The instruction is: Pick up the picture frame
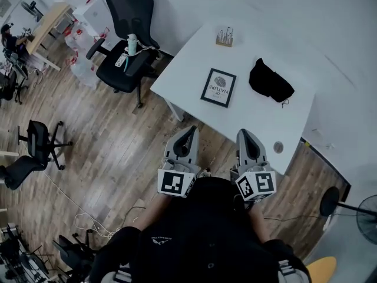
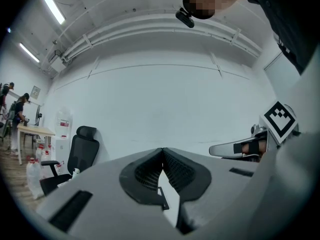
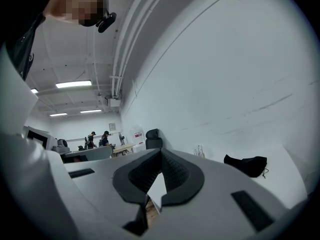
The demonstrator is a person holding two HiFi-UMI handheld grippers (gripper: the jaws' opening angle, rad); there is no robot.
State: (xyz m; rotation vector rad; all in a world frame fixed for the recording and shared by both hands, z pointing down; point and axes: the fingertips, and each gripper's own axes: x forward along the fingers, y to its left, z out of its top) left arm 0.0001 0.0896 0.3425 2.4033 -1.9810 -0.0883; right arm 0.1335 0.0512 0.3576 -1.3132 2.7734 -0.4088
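A black picture frame [image 1: 218, 88] with a white print lies flat on the white table [image 1: 194, 63], near its front edge. My left gripper [image 1: 189, 133] and right gripper [image 1: 245, 137] are held side by side close to the body, short of the table's near edge, both pointing toward it. Each has its jaws closed tip to tip with nothing between them. The left gripper [image 2: 162, 150] faces a white wall; the right gripper [image 3: 160, 151] looks over the table. The frame is not visible in either gripper view.
A black cloth bag [image 1: 270, 81] [image 3: 246, 164] lies right of the frame. A small wooden holder [image 1: 224, 37] stands at the table's back, a round disc [image 1: 278, 147] near its right corner. A black office chair [image 1: 126, 40] stands left of the table, a fan [image 1: 364, 214] at right.
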